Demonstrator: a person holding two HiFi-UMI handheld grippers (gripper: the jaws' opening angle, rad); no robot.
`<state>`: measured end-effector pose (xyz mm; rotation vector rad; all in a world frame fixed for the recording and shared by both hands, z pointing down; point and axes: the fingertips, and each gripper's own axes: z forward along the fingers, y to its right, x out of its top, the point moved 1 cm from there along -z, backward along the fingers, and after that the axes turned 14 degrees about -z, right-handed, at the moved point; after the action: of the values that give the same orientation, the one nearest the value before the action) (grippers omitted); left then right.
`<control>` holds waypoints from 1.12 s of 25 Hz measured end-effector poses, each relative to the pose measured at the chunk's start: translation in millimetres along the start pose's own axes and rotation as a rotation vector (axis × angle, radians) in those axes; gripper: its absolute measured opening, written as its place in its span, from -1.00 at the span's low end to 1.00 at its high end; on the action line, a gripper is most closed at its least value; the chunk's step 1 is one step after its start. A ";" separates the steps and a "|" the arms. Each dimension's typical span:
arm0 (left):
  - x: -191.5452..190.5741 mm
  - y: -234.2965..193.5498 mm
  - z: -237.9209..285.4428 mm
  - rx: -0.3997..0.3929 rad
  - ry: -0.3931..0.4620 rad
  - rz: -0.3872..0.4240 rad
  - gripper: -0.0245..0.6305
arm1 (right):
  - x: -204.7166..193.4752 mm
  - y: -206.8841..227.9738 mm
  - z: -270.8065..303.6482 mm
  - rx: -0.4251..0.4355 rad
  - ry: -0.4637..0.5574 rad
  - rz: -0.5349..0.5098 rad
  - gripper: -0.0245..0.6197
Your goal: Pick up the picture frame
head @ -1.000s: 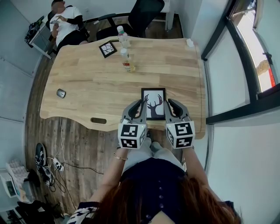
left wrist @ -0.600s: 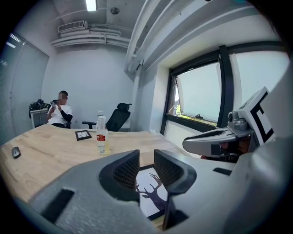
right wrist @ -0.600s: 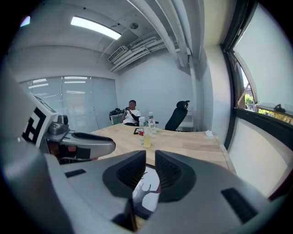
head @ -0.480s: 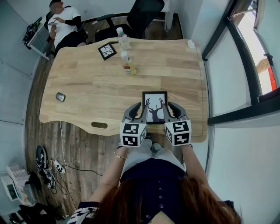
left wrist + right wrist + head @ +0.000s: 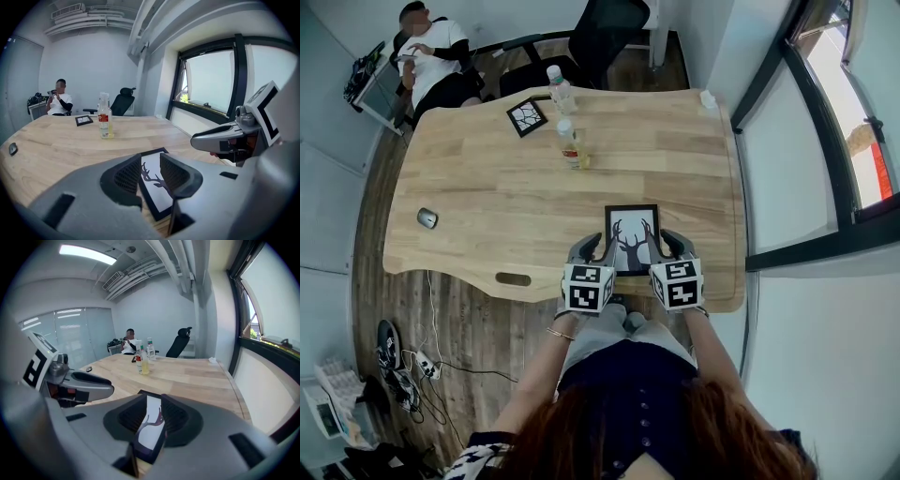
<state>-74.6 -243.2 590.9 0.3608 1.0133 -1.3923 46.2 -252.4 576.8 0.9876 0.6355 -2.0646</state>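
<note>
A black-rimmed picture frame with a dark antler print on white (image 5: 631, 239) lies flat on the pale wooden desk (image 5: 487, 187). It is close to the desk's near edge and toward its right end, directly ahead of the person holding the tools. The left gripper (image 5: 149, 161) is angled down over the frame's left rim. Its grey ribbed fingers (image 5: 126, 176) have just been opening and stand spread, with that rim showing in the gap between them and neither pad pressing on it. The right gripper (image 5: 153, 398) sits beside it over the frame's right rim, and its fingers (image 5: 176, 418) are likewise parted, the frame's edge visible in the gap and not squeezed. In the head view the two grippers flank the frame, their marker cubes above the desk's near edge. Farther along the desk stands a clear plastic bottle with yellowish liquid (image 5: 571, 141), with a second clear plastic bottle (image 5: 559, 89) behind it, and a small black frame with a white cracked pattern (image 5: 526, 117) lies just beside them. A grey computer mouse (image 5: 427, 217) rests well apart toward the left end. Beyond the far edge are a black office chair (image 5: 605, 33) and a seated person in a white shirt (image 5: 431, 56).
</note>
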 end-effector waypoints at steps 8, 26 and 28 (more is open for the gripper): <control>-27.4 -14.7 23.0 0.012 -0.096 -0.029 -0.54 | -19.7 3.9 18.1 -0.008 -0.069 0.016 -0.65; -67.3 -35.0 54.2 0.047 -0.247 -0.074 -0.50 | -73.5 2.3 55.8 0.001 -0.230 0.057 -0.61; -70.0 -37.0 56.0 0.051 -0.256 -0.080 -0.50 | -77.5 3.1 58.3 -0.001 -0.241 0.060 -0.60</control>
<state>-78.0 -247.8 687.7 0.1745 0.7898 -1.4955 56.1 -262.4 672.8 0.7328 0.4752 -2.0882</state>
